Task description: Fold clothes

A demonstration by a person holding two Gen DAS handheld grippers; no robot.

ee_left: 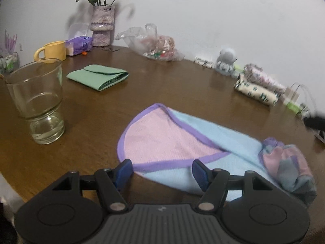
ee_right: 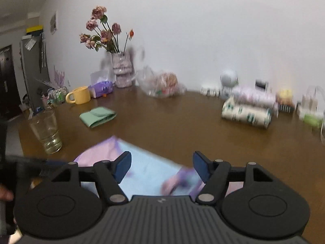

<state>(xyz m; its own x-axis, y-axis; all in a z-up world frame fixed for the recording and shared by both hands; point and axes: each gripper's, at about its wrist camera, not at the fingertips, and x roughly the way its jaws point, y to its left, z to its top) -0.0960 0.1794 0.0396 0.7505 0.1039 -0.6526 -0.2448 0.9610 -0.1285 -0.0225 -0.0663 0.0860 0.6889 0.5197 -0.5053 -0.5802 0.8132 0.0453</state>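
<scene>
A pink and light-blue cloth with purple trim (ee_left: 172, 142) lies partly folded on the brown table (ee_left: 162, 81), its right end bunched into a lump (ee_left: 288, 166). My left gripper (ee_left: 161, 172) hovers open over the cloth's near edge, nothing between its blue pads. In the right wrist view the same cloth (ee_right: 146, 168) is blurred below my right gripper (ee_right: 161, 165), which stands open above it with nothing pinched. A folded green cloth (ee_left: 99, 76) rests farther back on the left, also seen as the green cloth (ee_right: 97, 117).
A drinking glass (ee_left: 38, 103) with a little water stands at the left, a yellow mug (ee_left: 53, 50) behind it. Along the wall are a vase of flowers (ee_left: 101, 26), a plastic bag (ee_left: 156, 42), an astronaut figure (ee_left: 226, 61) and rolled cloths (ee_left: 258, 87).
</scene>
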